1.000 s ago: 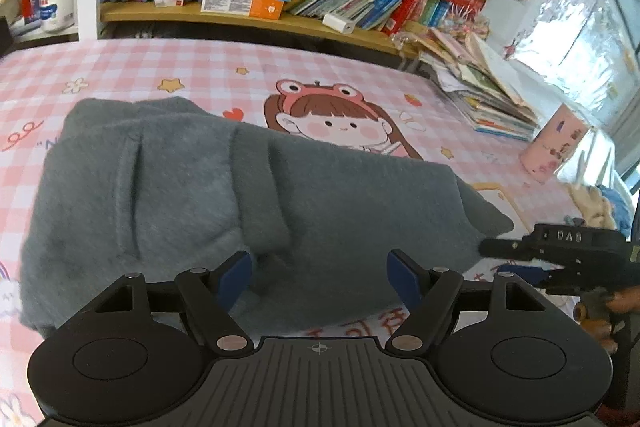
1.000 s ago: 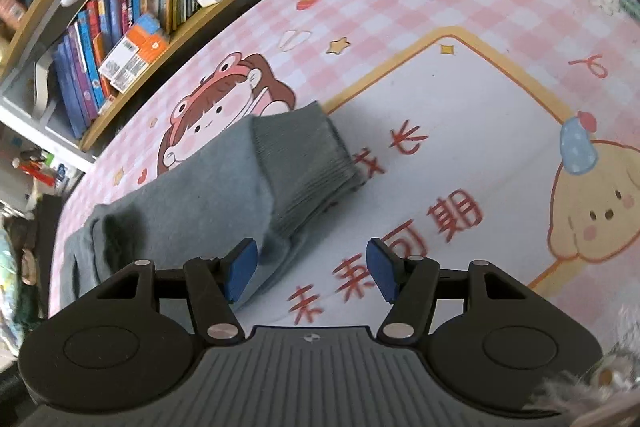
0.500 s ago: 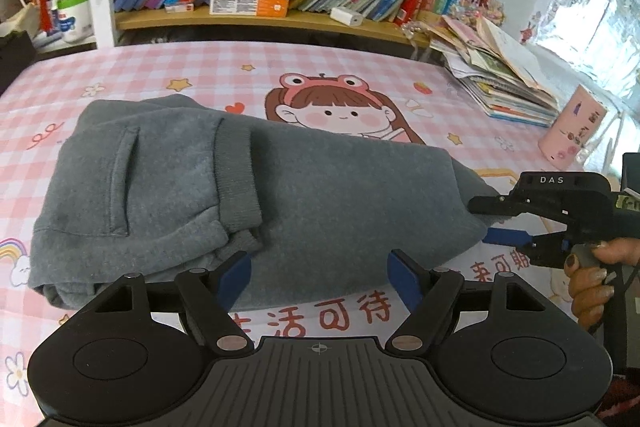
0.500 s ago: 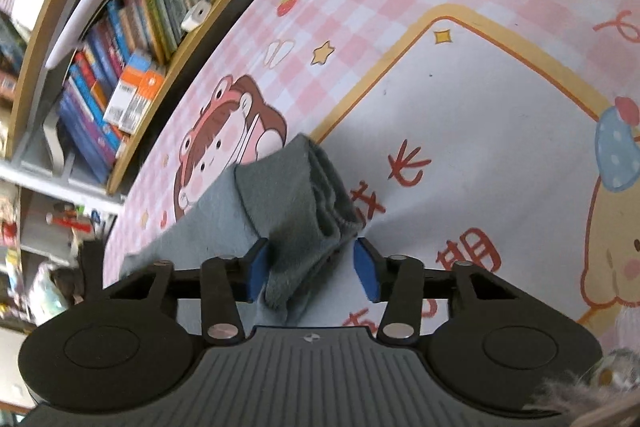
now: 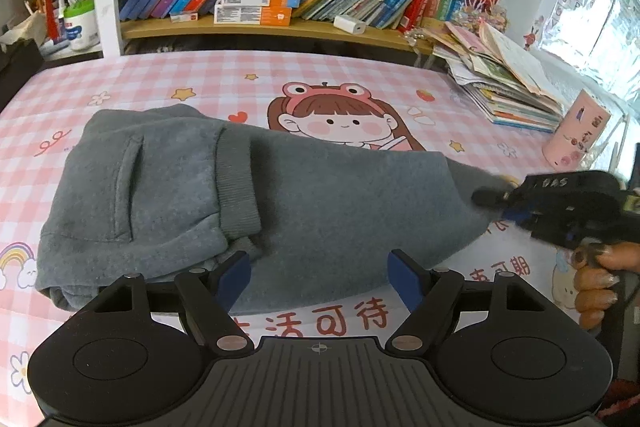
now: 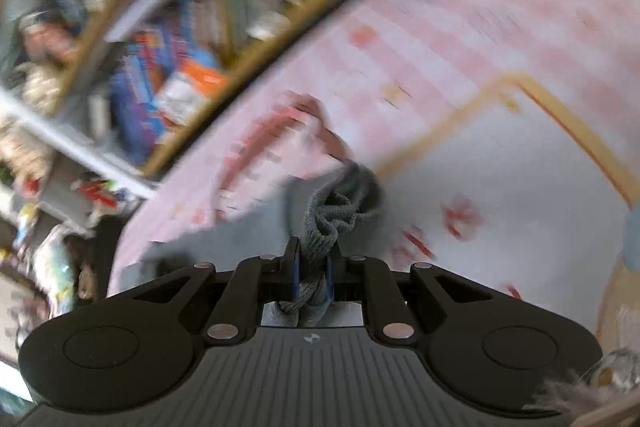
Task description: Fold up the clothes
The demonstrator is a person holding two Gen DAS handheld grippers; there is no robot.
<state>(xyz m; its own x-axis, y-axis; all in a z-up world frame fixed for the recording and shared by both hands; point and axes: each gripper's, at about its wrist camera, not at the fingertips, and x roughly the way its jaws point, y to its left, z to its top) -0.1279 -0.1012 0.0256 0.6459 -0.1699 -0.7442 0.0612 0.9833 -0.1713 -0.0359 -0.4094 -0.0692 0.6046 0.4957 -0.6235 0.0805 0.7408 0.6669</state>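
Note:
Grey fleece trousers (image 5: 248, 195) lie folded across a pink checked cartoon mat (image 5: 224, 79), pocket and ribbed cuff on the left half. My left gripper (image 5: 318, 267) hovers open just above the garment's near edge, nothing between its blue pads. At the right of the left wrist view, a hand holds my right gripper (image 5: 496, 201) at the garment's ribbed end. In the blurred right wrist view, the right gripper (image 6: 311, 269) is closing, its pads pinching the bunched ribbed cuff (image 6: 334, 217).
A bookshelf (image 5: 280, 27) full of books runs along the mat's far edge. A stack of booklets (image 5: 508, 91) and a pink cup (image 5: 576, 135) stand at the far right. A white tub with pens (image 5: 80, 23) sits at the far left.
The right gripper went from open beside the ribbed cuff to closed on it. The left gripper drew back, so more of the garment shows; its jaws stayed open.

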